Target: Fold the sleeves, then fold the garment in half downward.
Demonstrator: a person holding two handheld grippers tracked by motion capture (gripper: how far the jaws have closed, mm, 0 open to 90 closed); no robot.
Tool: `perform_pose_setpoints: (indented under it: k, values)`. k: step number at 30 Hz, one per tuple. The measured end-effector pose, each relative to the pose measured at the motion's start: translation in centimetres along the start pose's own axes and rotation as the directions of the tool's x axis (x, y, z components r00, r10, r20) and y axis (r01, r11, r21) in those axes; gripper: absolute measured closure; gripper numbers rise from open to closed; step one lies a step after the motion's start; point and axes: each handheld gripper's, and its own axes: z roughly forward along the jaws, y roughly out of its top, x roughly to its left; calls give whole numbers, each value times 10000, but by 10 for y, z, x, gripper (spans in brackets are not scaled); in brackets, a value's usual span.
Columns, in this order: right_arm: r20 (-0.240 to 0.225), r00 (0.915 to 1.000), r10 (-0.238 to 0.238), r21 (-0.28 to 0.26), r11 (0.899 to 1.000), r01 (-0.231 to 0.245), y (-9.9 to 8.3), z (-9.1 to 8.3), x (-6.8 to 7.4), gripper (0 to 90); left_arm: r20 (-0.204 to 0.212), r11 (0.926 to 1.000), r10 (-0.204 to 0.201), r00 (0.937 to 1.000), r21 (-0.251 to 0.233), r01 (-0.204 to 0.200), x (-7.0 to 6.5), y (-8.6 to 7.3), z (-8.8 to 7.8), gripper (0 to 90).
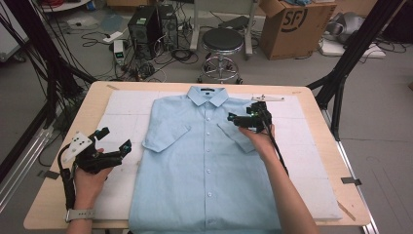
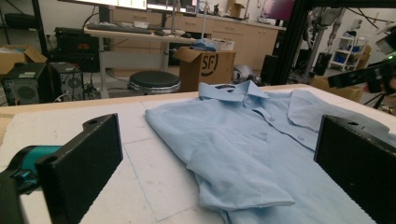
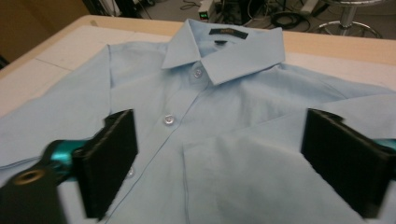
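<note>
On the bench (image 1: pixel 58 202), white padding (image 1: pixel 122 105) carries a light blue shirt (image 1: pixel 207 161), buttoned, face up, collar (image 1: pixel 208 95) away from me. Both short sleeves already lie folded inward over the chest, so I judge a fold is in progress. My right gripper (image 1: pixel 233 118) hovers over the right folded sleeve (image 1: pixel 238 134), jaws spread, nothing between them — likely placed to smooth or pinch that sleeve. My left gripper (image 1: pixel 113 138) sits off the cloth, beside the left folded sleeve (image 1: pixel 163 136), jaws spread and empty, aimed across the shirt. It looks ready to take that side edge.
</note>
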Motion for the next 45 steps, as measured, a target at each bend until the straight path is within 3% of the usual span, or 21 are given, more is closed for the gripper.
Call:
perform_pose_setpoints:
  k: [1,3,6,9,16,19,23,28,30,32,37,45]
  values:
    - [-87,10000,-46,-53,10000,45,0,-5,-1,5,36,10000,-2,10000,-41,2,0,0,0,16]
    - [-245,9992,-317,-362,9989,308,0,-16,-3,1,42,10000,49,10000,-73,-49,-1,1,1,17]
    - [-396,9987,-319,-850,9960,285,-3,-35,-7,1,64,10000,-13,10000,-58,14,-1,1,2,17]
    - [-245,9982,-550,-1335,9897,513,-8,-53,-10,1,59,10000,78,10000,-33,-77,-1,1,2,16]
    - [171,9890,-1472,-2303,9619,1472,-29,-89,-15,1,252,9996,284,9993,8,-285,-4,2,4,17]
    - [31,9831,-1830,-2508,9515,1780,-45,-103,-16,1,277,9993,317,9991,201,-323,-5,2,6,17]
    - [-12,9869,-1616,-2924,9438,1541,-66,-115,-21,1,345,9995,323,9989,58,-325,-6,3,6,16]
    - [-101,9920,-1261,-3660,9237,1137,-88,-130,-29,1,394,9994,347,9986,-40,-346,-6,4,6,17]
    - [198,9922,-1234,-3679,9219,1219,-93,-136,-31,1,397,9992,394,9984,-30,-393,-6,5,6,17]
    - [84,9920,-1260,-3977,9098,1189,-100,-142,-34,1,452,9991,425,9981,-98,-421,-7,5,6,17]
    - [467,9940,-994,-3862,9159,1097,-112,-151,-41,1,511,9991,424,9978,-60,-422,-8,5,7,17]
    - [919,9844,-1499,-3658,9144,1734,-113,-152,-38,1,730,9983,588,9956,-96,-583,-12,9,12,17]
